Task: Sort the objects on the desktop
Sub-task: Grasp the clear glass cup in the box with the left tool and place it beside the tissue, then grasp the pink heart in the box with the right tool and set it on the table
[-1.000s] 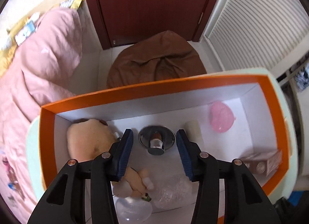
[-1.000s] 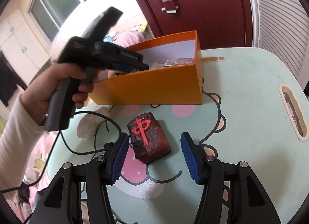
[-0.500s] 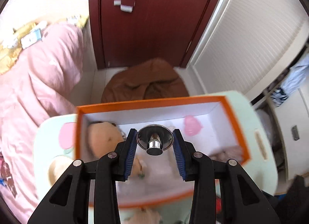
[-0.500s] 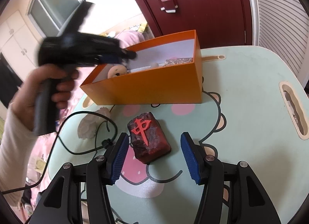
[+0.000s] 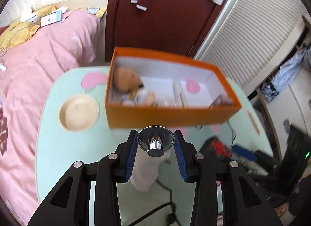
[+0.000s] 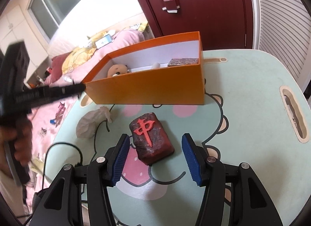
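My left gripper (image 5: 155,138) is shut on a shiny chrome knob with a clear cup (image 5: 155,144), held above the table in front of the orange box (image 5: 165,117). The box (image 6: 147,89) holds a plush bear (image 5: 126,79), a pink piece (image 5: 192,85) and other small items. In the right wrist view the left gripper (image 6: 48,91) is a dark blur at the box's left corner. My right gripper (image 6: 155,138) stands open over a dark red mahjong tile block (image 6: 150,138); the pads flank it without touching.
A crumpled white tissue (image 6: 91,122) and a black cable (image 6: 64,146) lie left of the tile. The mint-green table (image 6: 243,109) has a beige round dish (image 5: 78,115) and a handle slot (image 6: 293,117). A pink bed (image 5: 38,70) lies beyond the table's left edge.
The left gripper closed on the chrome knob inside the box, then rose and drew back with it to the near side of the box. The right gripper and the tile kept still.
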### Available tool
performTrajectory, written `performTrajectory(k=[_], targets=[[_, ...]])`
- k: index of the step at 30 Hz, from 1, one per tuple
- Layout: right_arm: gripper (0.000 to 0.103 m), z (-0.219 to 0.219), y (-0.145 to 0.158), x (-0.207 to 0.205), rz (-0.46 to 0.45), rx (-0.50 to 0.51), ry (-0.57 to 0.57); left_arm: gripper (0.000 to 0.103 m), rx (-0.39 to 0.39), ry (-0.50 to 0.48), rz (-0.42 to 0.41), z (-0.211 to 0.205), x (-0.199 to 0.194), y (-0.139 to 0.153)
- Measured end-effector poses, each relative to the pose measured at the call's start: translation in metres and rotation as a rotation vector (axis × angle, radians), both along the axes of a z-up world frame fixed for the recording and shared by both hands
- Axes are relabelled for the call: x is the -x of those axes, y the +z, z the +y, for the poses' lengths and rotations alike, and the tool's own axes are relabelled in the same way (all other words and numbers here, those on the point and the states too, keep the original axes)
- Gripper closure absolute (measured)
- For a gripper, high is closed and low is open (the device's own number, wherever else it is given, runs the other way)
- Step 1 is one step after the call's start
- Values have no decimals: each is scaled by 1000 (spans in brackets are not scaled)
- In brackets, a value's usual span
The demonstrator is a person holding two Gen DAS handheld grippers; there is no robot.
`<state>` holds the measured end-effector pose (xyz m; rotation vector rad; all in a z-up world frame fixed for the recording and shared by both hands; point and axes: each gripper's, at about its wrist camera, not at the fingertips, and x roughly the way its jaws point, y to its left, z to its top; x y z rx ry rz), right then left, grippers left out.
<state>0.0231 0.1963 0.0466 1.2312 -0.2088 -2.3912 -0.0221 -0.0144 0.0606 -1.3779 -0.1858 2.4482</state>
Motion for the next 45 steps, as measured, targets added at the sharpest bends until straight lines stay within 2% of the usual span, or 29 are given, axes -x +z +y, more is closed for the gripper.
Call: performTrajectory(k=[7, 14, 16, 17, 18, 20, 21, 26, 30, 32, 36, 40, 42, 45], targets=[[47, -3, 1, -6, -7, -20, 3, 64, 7, -30, 4, 12, -19, -26], [47, -2, 2, -7, -6, -40, -3, 63, 104, -50, 71, 21, -22, -35], [47, -3, 2, -6, -10, -42, -2, 59, 114, -46, 93, 23, -24, -37], [47, -4, 3, -5, -10, -45, -1, 50, 107, -42, 98, 23, -24, -39], [47, -5, 4, -5, -8, -48, 1, 36, 101, -38, 102, 22, -25, -40], [47, -7, 5, -4, -5, -54, 5, 24, 88, -30, 112, 22, -26, -43], [47, -8, 6, -4, -4, -57, 7, 23, 92, -21, 115, 21, -26, -45], [47, -11, 11, -1, 15, -83, 11, 23, 110, -32, 150, 22, -29, -46], [47, -11, 19, 3, 36, -106, 13, 23, 49, -27, 172, 16, -32, -41], [47, -10, 27, 8, 52, -116, 11, 23, 19, -11, 167, 11, -32, -40], [47, -7, 49, 22, 87, -137, 12, 23, 15, 22, 144, 4, -28, -45], [47, -14, 75, 47, 113, -212, 49, 23, 6, 40, 150, 0, -28, -44], [47, -21, 82, 67, 89, -270, 73, 23, 3, 54, 157, -1, -29, -45], [48, -35, 83, 103, -19, -297, 134, 23, -4, 84, 162, -4, -30, -46]])
